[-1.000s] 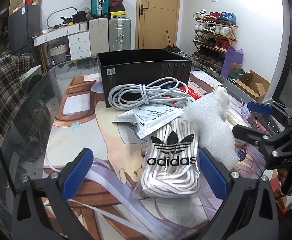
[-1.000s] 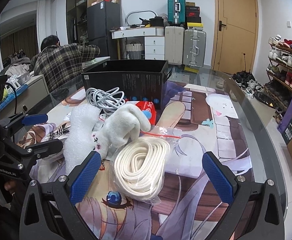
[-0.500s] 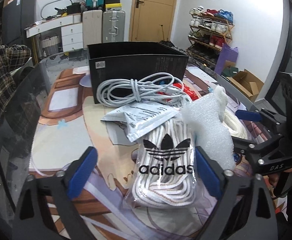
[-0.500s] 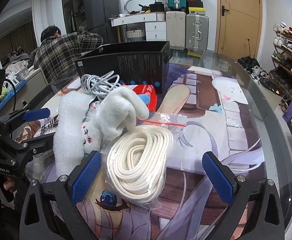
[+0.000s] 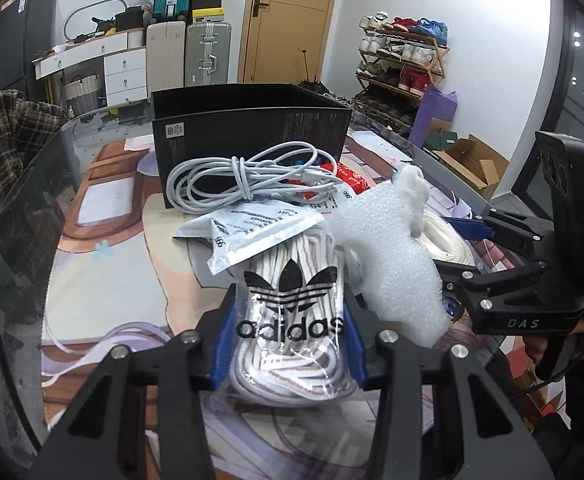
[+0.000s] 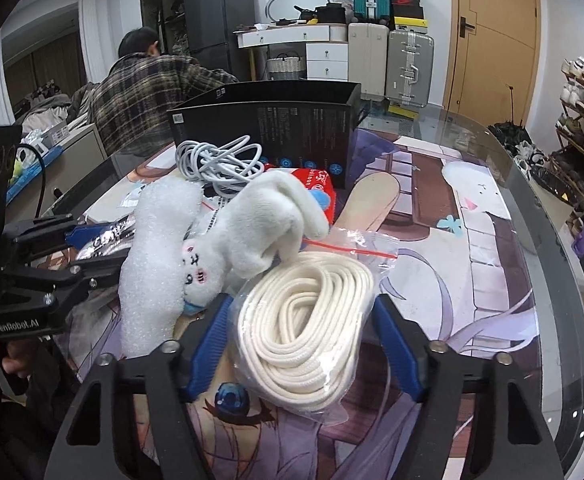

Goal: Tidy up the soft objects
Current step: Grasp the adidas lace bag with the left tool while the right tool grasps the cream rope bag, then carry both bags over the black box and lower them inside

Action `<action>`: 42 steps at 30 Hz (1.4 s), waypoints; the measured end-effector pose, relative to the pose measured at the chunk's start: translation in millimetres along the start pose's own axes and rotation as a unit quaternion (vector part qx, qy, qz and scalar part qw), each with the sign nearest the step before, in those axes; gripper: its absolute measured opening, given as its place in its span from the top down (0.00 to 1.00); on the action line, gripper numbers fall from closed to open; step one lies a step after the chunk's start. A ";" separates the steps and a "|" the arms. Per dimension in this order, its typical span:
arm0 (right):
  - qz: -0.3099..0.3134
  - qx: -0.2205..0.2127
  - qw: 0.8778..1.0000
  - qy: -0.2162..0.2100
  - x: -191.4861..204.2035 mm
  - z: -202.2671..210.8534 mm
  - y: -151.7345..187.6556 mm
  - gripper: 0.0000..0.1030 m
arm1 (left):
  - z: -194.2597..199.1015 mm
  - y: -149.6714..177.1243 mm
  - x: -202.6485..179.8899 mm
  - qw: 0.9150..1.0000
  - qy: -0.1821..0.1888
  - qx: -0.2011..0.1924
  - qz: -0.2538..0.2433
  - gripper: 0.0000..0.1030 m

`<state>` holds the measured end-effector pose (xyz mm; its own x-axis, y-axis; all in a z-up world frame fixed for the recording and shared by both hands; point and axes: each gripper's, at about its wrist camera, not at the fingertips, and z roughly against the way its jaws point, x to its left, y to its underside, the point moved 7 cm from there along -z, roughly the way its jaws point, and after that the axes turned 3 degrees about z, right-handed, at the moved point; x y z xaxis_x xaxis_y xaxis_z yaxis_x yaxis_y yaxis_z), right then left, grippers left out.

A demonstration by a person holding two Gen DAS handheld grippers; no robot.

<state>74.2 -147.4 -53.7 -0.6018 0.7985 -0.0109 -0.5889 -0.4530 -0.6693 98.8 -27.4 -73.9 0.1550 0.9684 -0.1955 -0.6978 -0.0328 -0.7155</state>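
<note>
Since a moment ago both of my tongs have just been closing, each with a bag between its jaws. My left tongs (image 5: 289, 342) now pinch the clear bag of white laces (image 5: 292, 320) with the black logo, the blue pads (image 5: 224, 344) pressed into its sides so the plastic bulges between them. My right tongs (image 6: 302, 340) have come in around the clear bag of cream rope (image 6: 306, 332); the left pad touches the plastic, and the right pad sits at the bag's edge, though I cannot tell whether it presses. Just past the left tongs, to their right, stands a piece of white foam wrap (image 5: 392, 264), and beyond the laces lie a grey flat pouch (image 5: 251, 236), a coil of white cable (image 5: 247, 184) and a red packet (image 5: 348, 176), all in front of the open black box (image 5: 251, 128). Ahead and left of the right tongs a white plush rabbit (image 6: 251, 236) leans on the foam wrap, one ear touching the rope bag. Everything rests on the glass table (image 6: 492, 208) with its cartoon mat. A person in a plaid shirt (image 6: 147, 92) stands beyond the table, back turned.
</note>
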 end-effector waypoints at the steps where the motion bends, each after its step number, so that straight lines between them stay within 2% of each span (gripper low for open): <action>1: 0.000 -0.001 1.000 0.000 -0.3 0.8 0.3 0.40 | 0.3 0.3 0.0 1.000 -0.001 0.000 -0.001 0.58; 6: -0.006 -0.011 1.000 0.004 -3.8 5.5 1.9 0.55 | 5.5 -0.3 1.9 1.000 0.000 -0.006 0.002 0.61; 9: -0.008 -0.019 1.000 0.008 -5.6 9.5 0.5 0.59 | 9.5 -2.2 3.0 1.000 -0.001 -0.013 0.006 0.61; 27: -0.015 -0.096 0.994 0.046 -17.2 64.0 -23.0 0.60 | 54.5 -23.7 -8.9 0.997 0.032 -0.066 0.011 0.62; 36: 0.001 -0.117 0.992 0.042 -10.9 81.2 -36.0 0.60 | 72.2 -36.8 -15.6 0.996 0.025 -0.091 0.002 0.61; 42: 0.003 -0.123 0.992 0.021 -3.6 83.4 -45.1 0.60 | 73.4 -45.0 -4.7 0.994 0.002 -0.106 0.008 0.61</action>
<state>57.9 -162.8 38.5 -0.5779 0.8150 -0.0430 -0.4335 -0.3512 -0.8299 78.1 -12.3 8.5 0.1479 0.9664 -0.2101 -0.5378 -0.0997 -0.8372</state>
